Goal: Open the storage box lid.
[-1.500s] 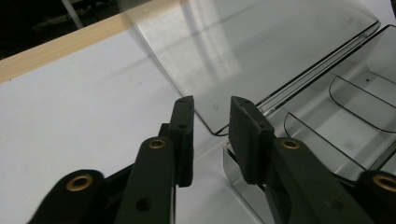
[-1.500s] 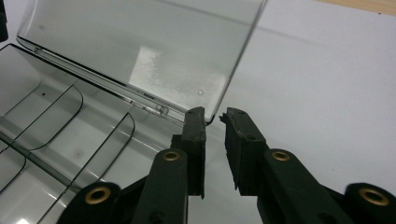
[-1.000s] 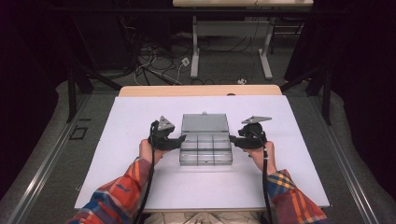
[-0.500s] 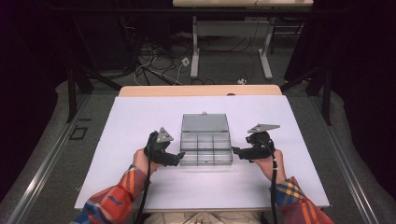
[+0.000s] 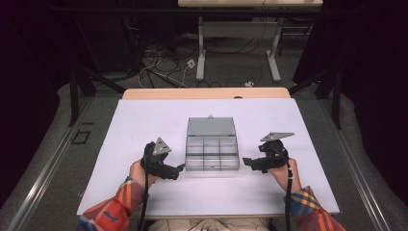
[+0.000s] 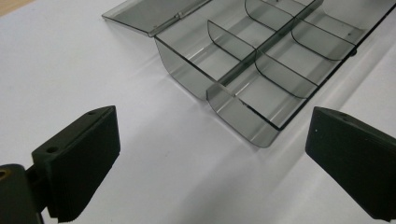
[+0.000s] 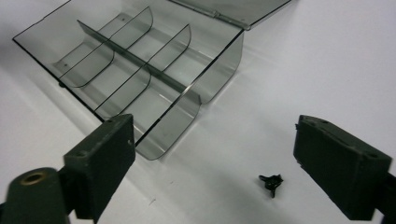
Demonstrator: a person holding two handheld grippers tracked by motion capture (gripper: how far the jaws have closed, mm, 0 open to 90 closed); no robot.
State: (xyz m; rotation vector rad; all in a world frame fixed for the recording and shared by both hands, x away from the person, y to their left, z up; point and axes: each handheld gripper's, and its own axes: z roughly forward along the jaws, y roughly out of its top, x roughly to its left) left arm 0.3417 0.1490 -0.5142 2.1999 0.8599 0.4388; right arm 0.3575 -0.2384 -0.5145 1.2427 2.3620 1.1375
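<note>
No legible text or labels anywhere

- White table (image 5: 144,120) mid-frame, with a wooden edge (image 5: 207,93) along its far side.
- Grey floor (image 5: 43,159) around it.
- Tangled cables (image 5: 159,67) at upper centre.
- White desk legs (image 5: 202,57) at the top.

A white rectangular table (image 5: 144,125) with a bare wooden strip along its far edge fills the middle of the high view. At its centre lies a smoke-grey clear plastic compartment box (image 5: 212,153), lid folded flat behind. A tiny black piece (image 7: 272,181) lies at lower right of the right gripper view, beside the box.
</note>
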